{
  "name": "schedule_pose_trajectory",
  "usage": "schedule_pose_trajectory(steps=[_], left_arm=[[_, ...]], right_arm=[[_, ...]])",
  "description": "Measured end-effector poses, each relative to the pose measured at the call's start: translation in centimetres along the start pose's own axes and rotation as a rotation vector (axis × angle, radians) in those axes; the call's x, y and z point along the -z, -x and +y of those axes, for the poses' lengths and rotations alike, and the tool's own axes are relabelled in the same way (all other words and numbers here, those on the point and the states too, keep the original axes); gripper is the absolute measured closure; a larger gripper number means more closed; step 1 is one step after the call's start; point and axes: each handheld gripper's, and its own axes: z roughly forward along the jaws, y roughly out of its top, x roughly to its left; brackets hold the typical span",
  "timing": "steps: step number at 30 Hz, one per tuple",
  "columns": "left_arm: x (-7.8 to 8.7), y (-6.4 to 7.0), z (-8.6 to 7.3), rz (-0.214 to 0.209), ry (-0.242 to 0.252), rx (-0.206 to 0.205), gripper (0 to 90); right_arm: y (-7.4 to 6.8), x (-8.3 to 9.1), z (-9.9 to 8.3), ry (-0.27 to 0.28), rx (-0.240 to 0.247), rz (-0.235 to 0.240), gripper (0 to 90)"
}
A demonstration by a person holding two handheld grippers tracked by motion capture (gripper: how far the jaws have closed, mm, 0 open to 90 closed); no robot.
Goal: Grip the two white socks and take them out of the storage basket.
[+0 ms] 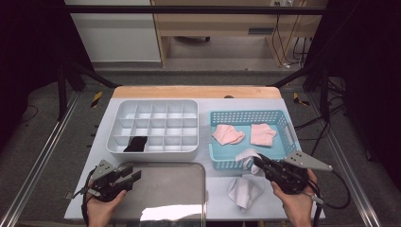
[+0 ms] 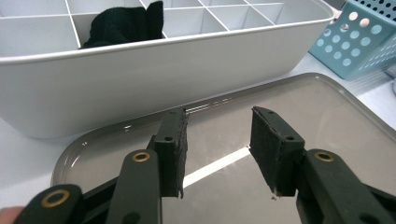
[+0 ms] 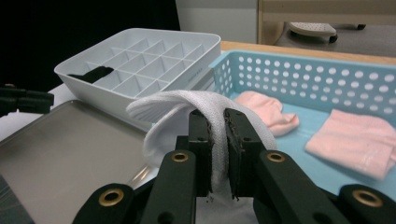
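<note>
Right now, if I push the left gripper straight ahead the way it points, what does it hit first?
Most likely the near wall of the white divided organizer. The left gripper, jaws open and holding nothing, hangs over the grey tray and aims at that wall. How far off is hard to judge.

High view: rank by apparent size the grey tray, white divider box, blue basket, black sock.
1. Grey tray and white divider box: look alike, and the tray runs off frame.
2. Blue basket.
3. Black sock, smallest.

Black claws (image 3: 218,149) (brass screws), trailing cables.
</note>
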Motion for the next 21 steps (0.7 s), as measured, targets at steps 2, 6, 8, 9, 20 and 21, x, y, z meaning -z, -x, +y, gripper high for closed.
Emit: schedule_pose_trajectory(steps=[2, 6, 8, 9, 20, 21], left_arm=[[0.0, 0.0, 0.0, 0.002, -0.001, 0.001, 54.1], [0.0, 0.0, 0.0, 0.005, -0.002, -0.001, 53.3], [0.0, 0.1, 0.0, 0.005, 0.002, 0.0, 53.2], [0.0, 0.1, 0.0, 0.007, 0.003, 0.0, 53.1], [0.0, 0.1, -0.1, 0.017, 0.001, -0.006, 50.8], [0.0, 0.1, -0.1, 0.018, -0.003, -0.005, 50.1]], right_arm=[[0.0, 0.4, -0.8, -0.009, -0.009, -0.003, 81.8], [0.2, 1.0, -2.5, -0.033, -0.029, -0.027, 81.8], [0.4, 1.1, -2.9, -0.036, -0.038, -0.037, 81.7], [0.7, 1.2, -3.3, -0.041, -0.046, -0.046, 81.7], [3.6, 1.0, -6.9, -0.141, -0.059, -0.242, 81.0], [3.9, 0.4, -7.4, -0.181, -0.053, -0.285, 80.5]])
